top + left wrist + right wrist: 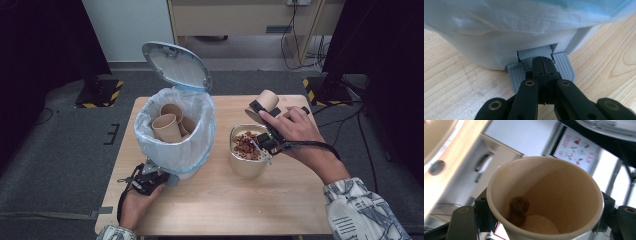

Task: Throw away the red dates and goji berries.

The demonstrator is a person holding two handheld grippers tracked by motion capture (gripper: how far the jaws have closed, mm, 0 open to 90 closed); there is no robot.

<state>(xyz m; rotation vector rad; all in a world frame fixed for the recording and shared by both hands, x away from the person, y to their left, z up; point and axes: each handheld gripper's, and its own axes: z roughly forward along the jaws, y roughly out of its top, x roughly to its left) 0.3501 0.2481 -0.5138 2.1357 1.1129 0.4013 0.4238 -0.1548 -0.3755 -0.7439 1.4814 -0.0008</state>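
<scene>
Over the table, high view: right gripper (263,112) clamps a paper cup (267,102) at 1 o'clock of the bowl (247,162); bin (175,130) at 9 o'clock.
Left gripper view: left gripper (543,65), jaws clenched together, presses the bin's pedal (564,67).
Right gripper view: cup (564,195) gripped between both jaws, mouth toward camera, brown bits (519,210) at 7 o'clock inside.

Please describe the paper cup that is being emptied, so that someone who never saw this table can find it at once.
On the light wooden table, right of the white pedal bin, stands a beige bowl of brown pieces. Just above and behind it, the right hand-held gripper holds a brown paper cup. Unlike the brown cups inside the bin, it hangs tilted in the air, with a brown lump stuck inside.
</scene>
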